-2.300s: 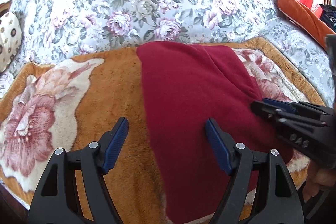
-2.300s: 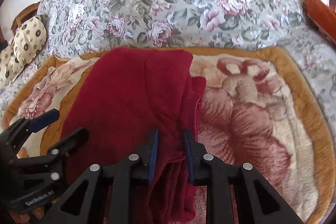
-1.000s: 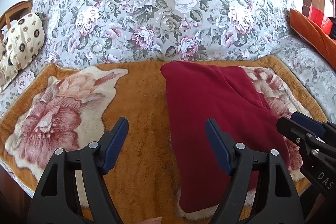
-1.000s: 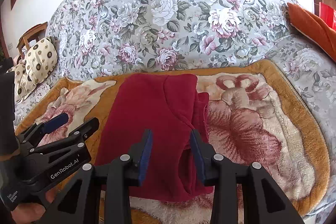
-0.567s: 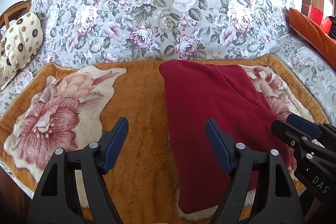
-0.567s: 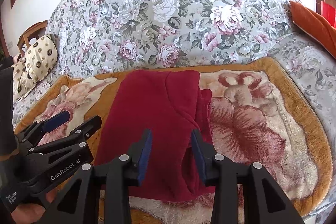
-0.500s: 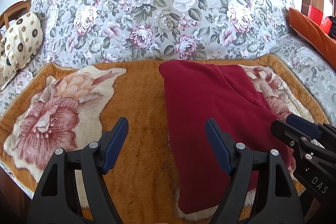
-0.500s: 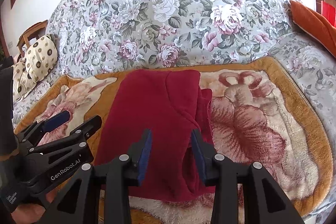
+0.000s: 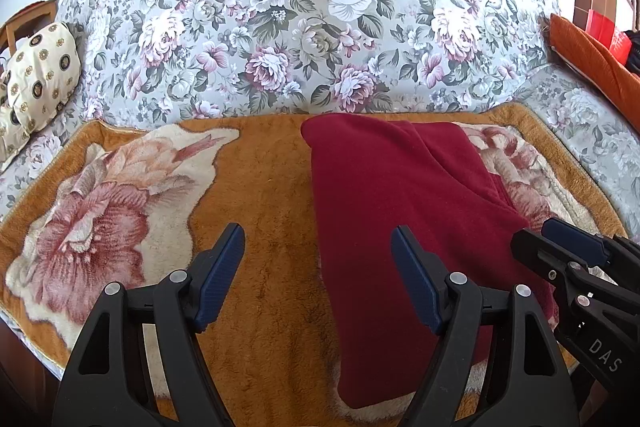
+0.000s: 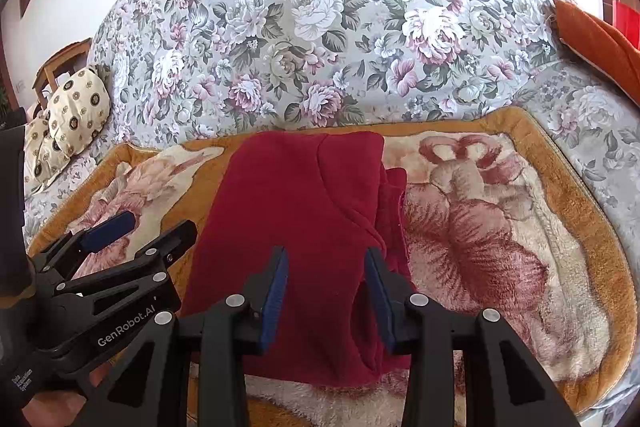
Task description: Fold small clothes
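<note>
1. The red garment (image 9: 400,211) lies folded in a long flat strip on the orange blanket (image 9: 264,195), running from its far edge to its near edge, right of the middle in the left wrist view
2. A second fold layer shows along the garment's right side (image 10: 390,211), its edge stepping out a little past the top layer
3. The left gripper (image 9: 318,267) hangs above the blanket with its fingers wide apart and nothing between them; its right finger (image 9: 416,287) is over the garment, its left finger over bare blanket
4. The right gripper (image 10: 326,287) hangs over the near half of the garment, fingers apart, holding nothing
5. The blanket has a large pink flower print and lies on a floral bedspread (image 10: 320,27)
6. A cream spotted cushion (image 10: 76,107) sits at the far left and an orange cushion (image 9: 592,55) at the right edge
</note>
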